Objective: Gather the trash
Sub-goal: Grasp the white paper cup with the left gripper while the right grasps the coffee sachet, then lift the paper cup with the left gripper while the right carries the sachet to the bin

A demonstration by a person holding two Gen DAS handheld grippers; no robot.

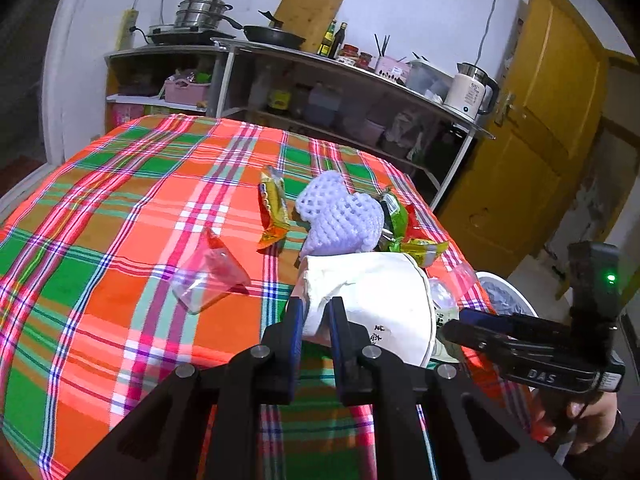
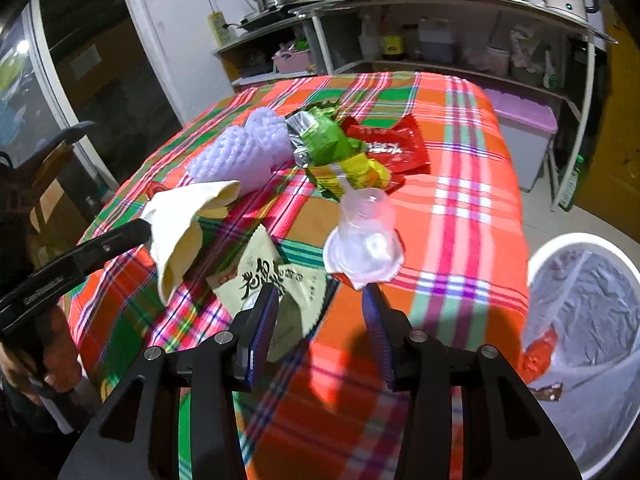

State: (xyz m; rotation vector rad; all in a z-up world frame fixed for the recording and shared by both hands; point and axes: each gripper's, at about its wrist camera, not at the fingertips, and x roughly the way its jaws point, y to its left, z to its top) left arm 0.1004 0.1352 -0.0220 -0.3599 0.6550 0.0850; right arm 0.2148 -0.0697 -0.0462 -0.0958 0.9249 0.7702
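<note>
Left tongs (image 1: 316,320): we have them clamped on the wall of a white paper bowl (image 1: 376,300), which hangs tilted above the table (image 1: 120,208).
Right tongs (image 2: 320,316): apart and empty, poised over the near table edge.
Nearest trash: a clear plastic cup (image 2: 364,240), mouth down, sits at 12 o'clock from the right tongs; a beige printed wrapper (image 2: 276,280) lies at 11 o'clock, just beside the left finger.
Remaining trash: a purple foam fruit net (image 2: 240,152), a green wrapper (image 2: 328,140), a red wrapper (image 2: 396,144) and a yellow wrapper (image 2: 356,172) are bunched at mid-table. In the left wrist view a yellow-red snack wrapper (image 1: 274,208) and a second clear cup (image 1: 208,276) lie at 11 and 10 o'clock from the left tongs.
Bin: a white trash bin (image 2: 580,244) with a plastic liner stands off the table at 3 o'clock from the right tongs; some wrappers are already inside.
Step in hand: we judge that the bowl goes to the bin next.
Method: we keep the grip firm, carry the bowl clear of the right tongs, and release only over the liner.
Caution: the thin bowl wall may buckle or slip.
</note>
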